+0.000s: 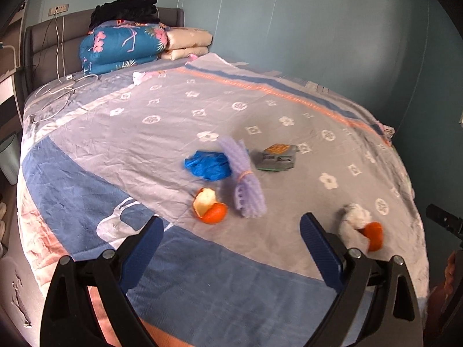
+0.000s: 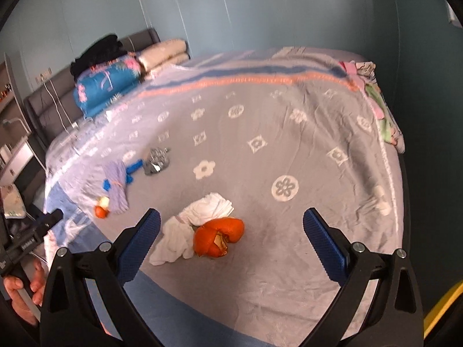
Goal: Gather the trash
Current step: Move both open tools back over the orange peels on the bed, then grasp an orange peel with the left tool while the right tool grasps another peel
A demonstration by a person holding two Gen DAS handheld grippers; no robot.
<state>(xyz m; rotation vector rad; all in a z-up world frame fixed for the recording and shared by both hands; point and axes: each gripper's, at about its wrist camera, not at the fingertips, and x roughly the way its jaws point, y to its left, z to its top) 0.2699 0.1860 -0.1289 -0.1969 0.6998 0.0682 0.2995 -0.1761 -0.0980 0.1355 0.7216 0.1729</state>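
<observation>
Trash lies on the bedspread (image 1: pixel 144 144). In the left wrist view I see an orange peel (image 1: pixel 209 206), a purple foam net (image 1: pixel 246 179), a crumpled blue bag (image 1: pixel 209 165), a grey wrapper (image 1: pixel 275 159) and, at the right, white tissue (image 1: pixel 354 219) with a second orange peel (image 1: pixel 374 234). My left gripper (image 1: pixel 231 232) hangs open above the near part of the bed, nothing between its fingers. In the right wrist view my right gripper (image 2: pixel 231 225) is wide open, with the orange peel (image 2: pixel 218 235) and white tissue (image 2: pixel 196 222) on the bed between and beyond its fingertips, untouched.
Folded quilts (image 1: pixel 124 46) and dark clothes (image 1: pixel 127 10) are stacked at the headboard, with white cables (image 1: pixel 58 92) beside them. Clothes (image 2: pixel 376 98) lie along the bed's far right edge. A pale bin (image 1: pixel 8 159) stands on the floor at the left. A hand (image 2: pixel 26 286) holds the other gripper.
</observation>
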